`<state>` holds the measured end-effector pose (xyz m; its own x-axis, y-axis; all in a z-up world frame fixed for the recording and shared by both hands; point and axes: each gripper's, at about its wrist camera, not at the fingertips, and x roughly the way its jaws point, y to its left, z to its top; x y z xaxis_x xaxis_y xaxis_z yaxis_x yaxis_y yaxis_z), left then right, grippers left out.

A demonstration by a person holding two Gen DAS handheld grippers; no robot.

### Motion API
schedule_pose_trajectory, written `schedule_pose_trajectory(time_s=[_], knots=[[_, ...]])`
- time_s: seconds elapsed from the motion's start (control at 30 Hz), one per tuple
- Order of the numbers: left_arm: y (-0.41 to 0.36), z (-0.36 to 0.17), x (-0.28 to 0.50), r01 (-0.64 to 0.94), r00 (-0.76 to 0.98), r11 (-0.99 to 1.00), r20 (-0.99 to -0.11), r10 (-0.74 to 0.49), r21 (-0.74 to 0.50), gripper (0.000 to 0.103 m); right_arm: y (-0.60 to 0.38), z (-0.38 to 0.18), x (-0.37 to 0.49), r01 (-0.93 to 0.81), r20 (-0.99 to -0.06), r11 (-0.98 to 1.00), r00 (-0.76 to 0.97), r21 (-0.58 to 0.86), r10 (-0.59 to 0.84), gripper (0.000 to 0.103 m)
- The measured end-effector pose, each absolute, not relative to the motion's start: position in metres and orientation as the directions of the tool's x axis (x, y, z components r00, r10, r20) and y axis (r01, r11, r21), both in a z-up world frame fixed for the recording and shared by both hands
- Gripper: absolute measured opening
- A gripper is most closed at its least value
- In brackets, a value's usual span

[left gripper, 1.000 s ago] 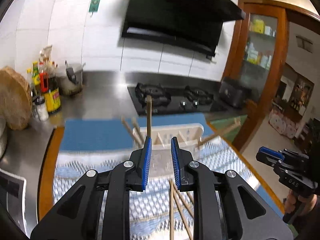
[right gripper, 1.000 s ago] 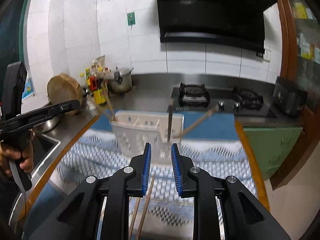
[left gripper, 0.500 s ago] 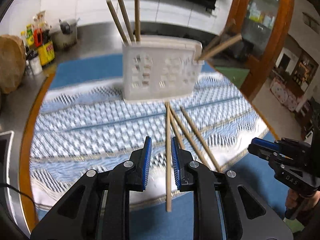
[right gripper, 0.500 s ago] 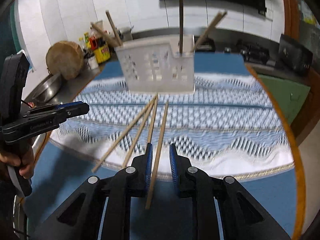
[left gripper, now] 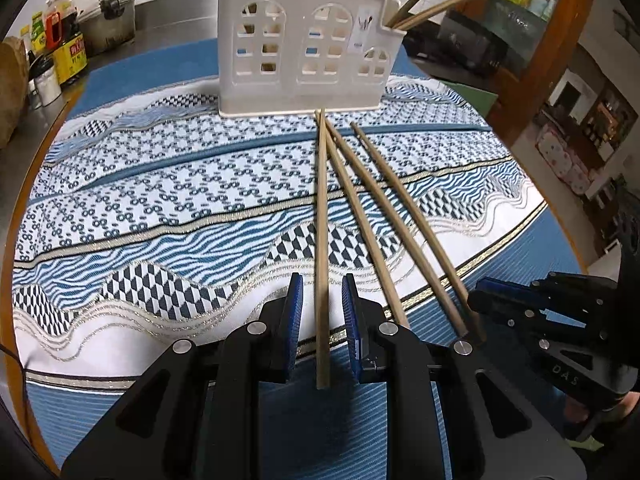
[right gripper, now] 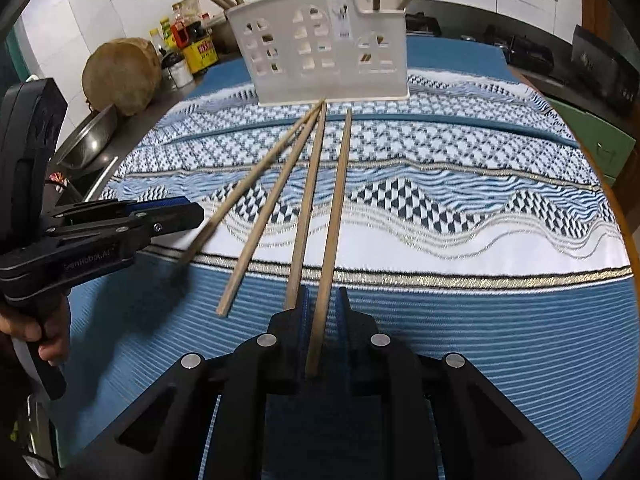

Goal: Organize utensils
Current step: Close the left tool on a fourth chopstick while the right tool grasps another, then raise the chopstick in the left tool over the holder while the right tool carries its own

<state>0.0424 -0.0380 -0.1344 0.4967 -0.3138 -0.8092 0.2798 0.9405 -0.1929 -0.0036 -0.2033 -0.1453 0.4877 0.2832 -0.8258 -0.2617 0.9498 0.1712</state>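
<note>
Four chopsticks lie fanned on the patterned cloth point(left gripper: 168, 184), far tips bunched at the foot of the white holder point(left gripper: 304, 48), near ends spreading toward us. The left gripper point(left gripper: 322, 316) straddles the leftmost chopstick point(left gripper: 321, 240), pads clear of it on both sides. The right gripper point(right gripper: 322, 312) has just been narrowing around the rightmost chopstick point(right gripper: 335, 208), not visibly pinching yet. These look light, stiff and slick (likely to roll), so grip close to the near end.
</note>
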Motion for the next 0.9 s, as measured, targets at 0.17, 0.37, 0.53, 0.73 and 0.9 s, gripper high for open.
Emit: schedule_pose_trajectory(time_s=[0.17, 0.37, 0.53, 0.73, 0.9], knots=[[-0.044, -0.145, 0.045, 0.287, 0.471, 0.94, -0.826, -0.308, -0.187, 0.02, -0.2, -0.152, -0.003, -0.267, -0.838, 0.949, 0.467, 0.171, 0.282, 0.01], [-0.051, -0.153, 0.046, 0.291, 0.47, 0.942, -0.833, -0.293, -0.168, 0.02, -0.198, -0.153, -0.003, -0.272, -0.842, 0.95, 0.468, 0.153, 0.27, 0.009], [-0.055, -0.155, 0.048, 0.293, 0.474, 0.947, -0.841, -0.261, -0.129, 0.013, -0.198, -0.152, -0.003, -0.276, -0.843, 0.95, 0.469, 0.143, 0.263, 0.008], [-0.052, -0.155, 0.052, 0.266, 0.47, 0.954, -0.845, -0.255, -0.14, 0.006, -0.201, -0.138, -0.008, -0.29, -0.826, 0.951, 0.505, 0.109, 0.249, 0.007], [-0.047, -0.149, 0.05, 0.26, 0.483, 0.95, -0.828, -0.285, -0.175, 0.006, -0.206, -0.112, -0.011, -0.295, -0.786, 0.952, 0.567, 0.086, 0.246, 0.007]])
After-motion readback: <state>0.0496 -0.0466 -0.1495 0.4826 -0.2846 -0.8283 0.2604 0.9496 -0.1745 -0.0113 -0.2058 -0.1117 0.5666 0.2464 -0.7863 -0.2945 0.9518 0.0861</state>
